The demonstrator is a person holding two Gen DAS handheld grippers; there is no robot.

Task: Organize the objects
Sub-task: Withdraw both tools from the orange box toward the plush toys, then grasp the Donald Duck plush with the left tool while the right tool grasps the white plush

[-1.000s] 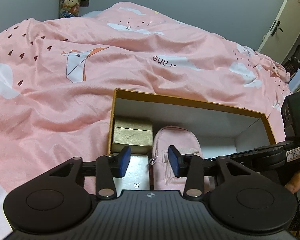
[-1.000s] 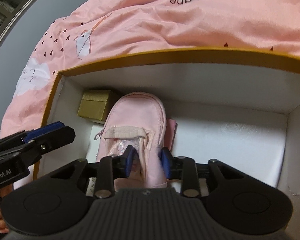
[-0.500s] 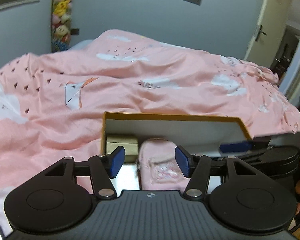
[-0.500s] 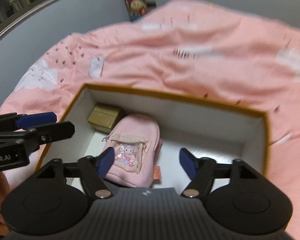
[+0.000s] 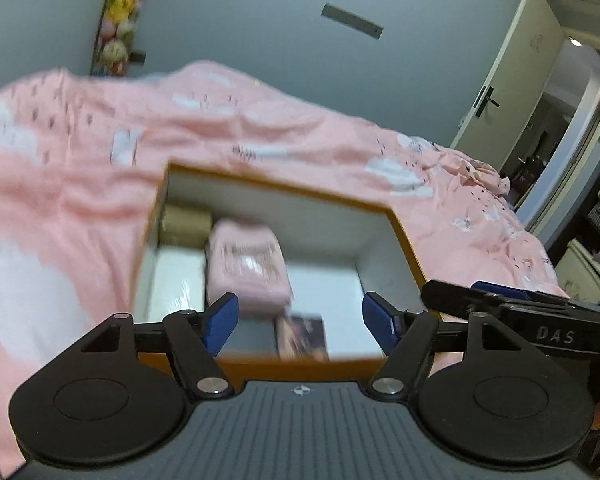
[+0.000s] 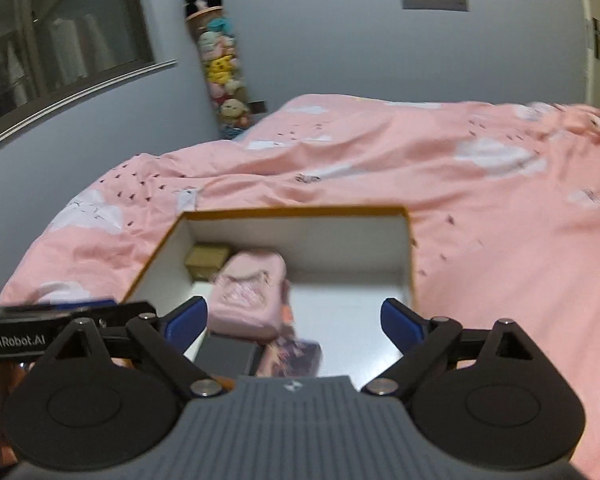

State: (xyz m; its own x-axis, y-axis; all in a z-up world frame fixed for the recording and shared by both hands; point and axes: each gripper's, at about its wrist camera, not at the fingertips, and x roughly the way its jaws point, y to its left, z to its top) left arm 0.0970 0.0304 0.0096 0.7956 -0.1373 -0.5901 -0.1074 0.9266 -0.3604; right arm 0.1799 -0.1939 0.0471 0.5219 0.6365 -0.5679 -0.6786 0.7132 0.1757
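The right wrist view shows a window (image 6: 64, 52) and a tall column of plush toys (image 6: 220, 68) in the room's corner; the left wrist view instead shows an open door (image 5: 512, 80) and shelves past the bed's far side. Each view also catches the other tool at its edge.

The left hand-held gripper (image 5: 300, 320) has its jaws apart and opening, with nothing between the blue pads. The right hand-held gripper (image 6: 294, 322) is likewise apart and opening, empty.

Ahead of and below both lies an open box (image 6: 300, 212) with an orange rim and white inside, resting on a bed with a pink quilt (image 6: 500, 200). In it, a small pink backpack (image 6: 248, 292) lies flat, front pocket up, left of centre. A gold box (image 6: 206, 258) sits beyond it in the far left corner. Nearest the pads are a dark flat item (image 6: 228, 356) and a pinkish printed packet (image 6: 294, 356), both blurred. The box's right half is bare.
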